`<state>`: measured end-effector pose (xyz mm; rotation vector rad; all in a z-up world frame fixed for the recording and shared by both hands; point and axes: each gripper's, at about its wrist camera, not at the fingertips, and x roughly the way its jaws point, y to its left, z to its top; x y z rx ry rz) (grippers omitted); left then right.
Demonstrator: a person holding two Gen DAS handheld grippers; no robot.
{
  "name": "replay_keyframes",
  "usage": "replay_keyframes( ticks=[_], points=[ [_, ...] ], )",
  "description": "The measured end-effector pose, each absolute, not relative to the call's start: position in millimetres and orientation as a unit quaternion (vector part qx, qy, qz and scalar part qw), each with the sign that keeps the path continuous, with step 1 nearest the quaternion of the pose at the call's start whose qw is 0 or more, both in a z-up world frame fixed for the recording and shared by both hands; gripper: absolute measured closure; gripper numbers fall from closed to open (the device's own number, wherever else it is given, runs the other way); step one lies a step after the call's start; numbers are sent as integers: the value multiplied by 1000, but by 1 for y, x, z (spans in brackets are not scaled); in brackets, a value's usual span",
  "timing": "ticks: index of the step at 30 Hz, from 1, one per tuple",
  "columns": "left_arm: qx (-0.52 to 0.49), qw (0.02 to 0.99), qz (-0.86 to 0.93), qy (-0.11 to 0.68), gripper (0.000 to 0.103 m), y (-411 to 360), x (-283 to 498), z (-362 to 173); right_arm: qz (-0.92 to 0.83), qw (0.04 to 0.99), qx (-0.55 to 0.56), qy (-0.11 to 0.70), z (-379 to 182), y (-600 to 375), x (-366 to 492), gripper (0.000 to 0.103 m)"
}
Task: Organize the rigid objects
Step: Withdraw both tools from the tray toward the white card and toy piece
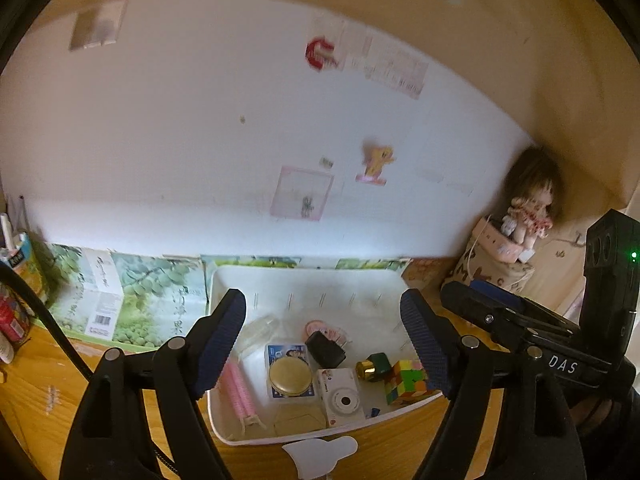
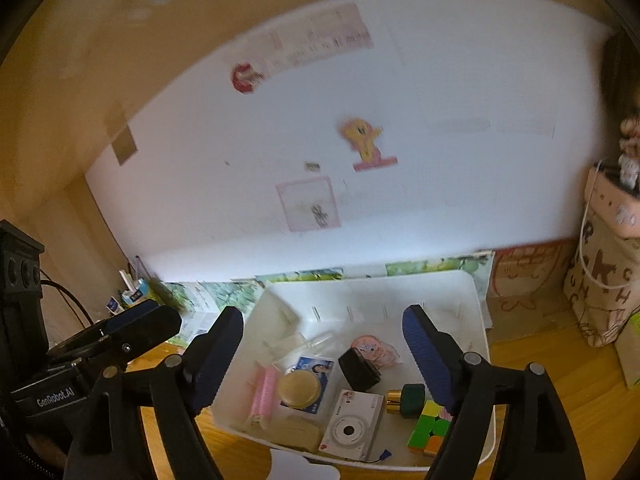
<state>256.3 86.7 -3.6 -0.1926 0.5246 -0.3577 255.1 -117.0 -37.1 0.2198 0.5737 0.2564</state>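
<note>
A white plastic bin [image 1: 304,280] [image 2: 476,312] stands on the wooden desk against the wall. Inside lie a white toy camera [image 1: 342,398] [image 2: 352,426], a colour cube [image 1: 406,382] [image 2: 430,428], a round gold tin [image 1: 290,376] [image 2: 299,390] on a blue card, a black block [image 1: 325,349] [image 2: 359,368], a green-and-gold bottle [image 1: 374,366] [image 2: 406,398] and a pink comb [image 1: 240,394] [image 2: 264,396]. My left gripper [image 1: 324,344] hangs open above the bin with nothing between its fingers. My right gripper [image 2: 324,360] is open and empty over the bin too, and shows at the right of the left wrist view.
A green printed box [image 1: 120,300] lies left of the bin along the wall. A doll [image 1: 528,216] sits on a patterned bag [image 2: 600,280] at the right. Bottles and tubes [image 1: 12,280] stand at the far left. A white paper shape [image 1: 320,454] lies in front of the bin.
</note>
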Motion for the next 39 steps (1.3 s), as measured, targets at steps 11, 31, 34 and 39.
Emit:
replay_keyframes(
  ticks=[11, 31, 34, 39],
  points=[
    [-91, 961, -160, 205, 18, 108, 194, 27, 130, 960, 100, 228, 0, -105, 200, 11],
    [-79, 967, -90, 223, 16, 134, 136, 6, 143, 957, 117, 225, -10, -88, 145, 1],
    [-77, 964, -84, 242, 16, 135, 135, -4, 141, 952, 128, 238, -19, -89, 145, 1],
    [-74, 952, -83, 286, 16, 132, 137, -24, 135, 943, 146, 269, -38, -91, 145, 1]
  ],
)
